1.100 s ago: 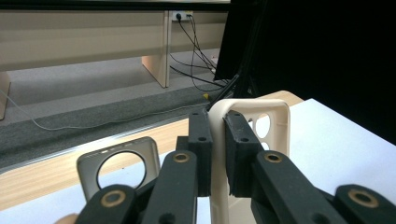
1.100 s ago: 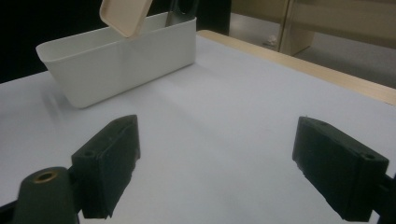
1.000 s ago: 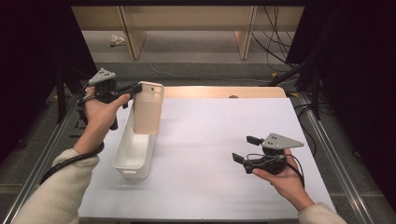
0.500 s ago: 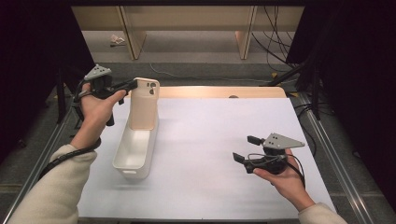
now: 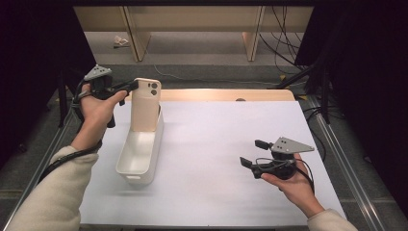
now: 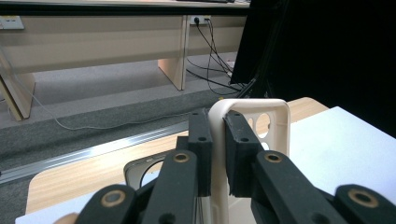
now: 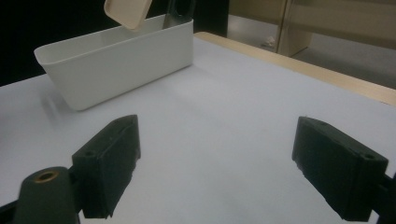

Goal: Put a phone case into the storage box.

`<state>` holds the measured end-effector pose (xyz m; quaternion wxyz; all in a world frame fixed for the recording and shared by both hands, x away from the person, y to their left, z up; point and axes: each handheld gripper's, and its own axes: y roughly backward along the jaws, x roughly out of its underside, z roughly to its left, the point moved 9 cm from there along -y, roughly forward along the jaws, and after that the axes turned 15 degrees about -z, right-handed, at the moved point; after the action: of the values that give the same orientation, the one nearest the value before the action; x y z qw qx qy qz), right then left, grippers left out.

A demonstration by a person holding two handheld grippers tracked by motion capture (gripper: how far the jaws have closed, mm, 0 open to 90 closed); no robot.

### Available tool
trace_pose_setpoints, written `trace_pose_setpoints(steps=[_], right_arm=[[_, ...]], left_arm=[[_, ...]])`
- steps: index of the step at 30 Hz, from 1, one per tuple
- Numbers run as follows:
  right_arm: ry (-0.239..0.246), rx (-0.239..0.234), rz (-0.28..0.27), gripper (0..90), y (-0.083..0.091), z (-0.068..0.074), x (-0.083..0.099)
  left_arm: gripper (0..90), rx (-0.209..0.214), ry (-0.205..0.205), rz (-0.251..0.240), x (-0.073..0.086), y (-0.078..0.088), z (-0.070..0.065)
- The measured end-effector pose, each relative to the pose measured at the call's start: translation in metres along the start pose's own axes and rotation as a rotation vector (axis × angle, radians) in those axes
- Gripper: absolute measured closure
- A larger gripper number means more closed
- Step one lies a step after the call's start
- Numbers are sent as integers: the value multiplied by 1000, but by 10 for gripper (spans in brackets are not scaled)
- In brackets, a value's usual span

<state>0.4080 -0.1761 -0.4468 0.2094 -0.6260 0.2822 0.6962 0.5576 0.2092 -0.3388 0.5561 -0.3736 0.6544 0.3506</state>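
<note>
A cream phone case (image 5: 146, 103) with camera cut-outs stands upright over the far end of a white bin (image 5: 144, 179). My left gripper (image 5: 132, 86) is shut on the case's upper edge. In the left gripper view the jaws pinch the case's thin rim (image 6: 247, 103) on both sides, with the left gripper (image 6: 218, 135) level. My right gripper (image 5: 251, 153) stands open over the white mat at the right, nothing between its jaws. In the right gripper view the bin (image 7: 116, 60) lies ahead to the left with the case's lower corner (image 7: 127, 11) hanging above it, beyond the open right gripper (image 7: 215, 163).
A dark case-like piece (image 6: 140, 169) with a round hole sits low behind the held case, also seen as a dark piece (image 7: 180, 9) at the bin's far end. The white mat (image 5: 226, 130) covers a wooden table (image 5: 216, 94). Metal rails run along both table sides.
The left gripper has carried the cream case a little to the left and up over the bin's far end. The right gripper has stayed in place.
</note>
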Motion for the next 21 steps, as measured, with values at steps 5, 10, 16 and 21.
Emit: trace_pose_setpoints(steps=[5, 10, 16, 21], right_arm=[[-2, 2, 1, 163, 0, 0, 0], [-2, 1, 1, 164, 0, -1, 0], [-7, 1, -2, 163, 0, -1, 1], [-7, 1, -3, 163, -1, -1, 1]], left_arm=[[821, -7, 1, 2, 1, -1, 4], [821, -9, 0, 3, 1, -2, 6], [821, -16, 0, 2, 0, -3, 9], [821, -27, 3, 4, 1, -5, 12]])
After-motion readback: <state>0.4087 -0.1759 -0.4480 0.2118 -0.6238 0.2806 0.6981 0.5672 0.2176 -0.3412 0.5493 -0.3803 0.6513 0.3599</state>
